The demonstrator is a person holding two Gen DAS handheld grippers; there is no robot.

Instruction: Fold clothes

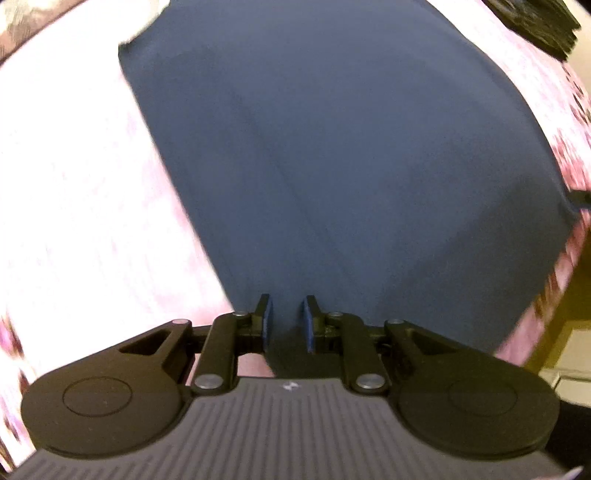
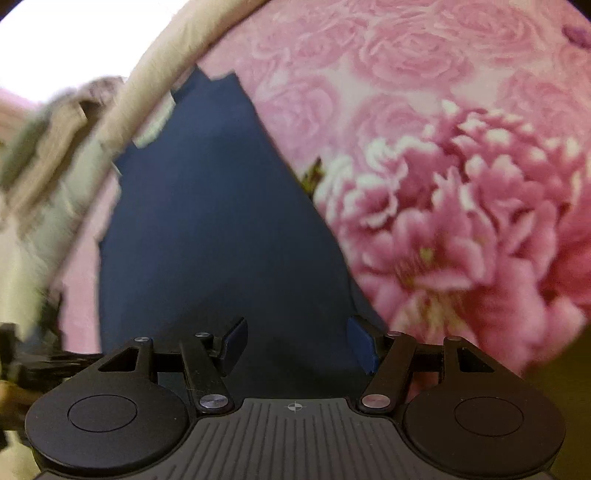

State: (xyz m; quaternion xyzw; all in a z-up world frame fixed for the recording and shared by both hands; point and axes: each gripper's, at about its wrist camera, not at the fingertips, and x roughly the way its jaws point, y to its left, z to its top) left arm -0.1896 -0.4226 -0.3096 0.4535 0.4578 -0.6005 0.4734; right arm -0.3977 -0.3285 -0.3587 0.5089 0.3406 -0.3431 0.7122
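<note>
A navy blue garment [image 1: 332, 147] lies spread flat on a pink floral bedsheet [image 1: 74, 203]. My left gripper [image 1: 287, 321] points almost straight down at the garment's near edge. Its jaws are nearly together with navy cloth pinched between the blue pads, and creases in the fabric run toward them. In the right wrist view the same garment [image 2: 207, 221] narrows away from me. My right gripper [image 2: 295, 345] hangs over its near part with the jaws wide apart, cloth below them and no pad pressing on it. The garment's right edge runs just beside the right finger.
Large pink flowers cover the bedsheet [image 2: 443, 184] to the right. Blurred beige and grey cloth [image 2: 122, 110] lies along the garment's left side. A dark folded stack [image 1: 535, 22] sits at the far right corner. The bed's edge [image 1: 569, 266] drops off on the right.
</note>
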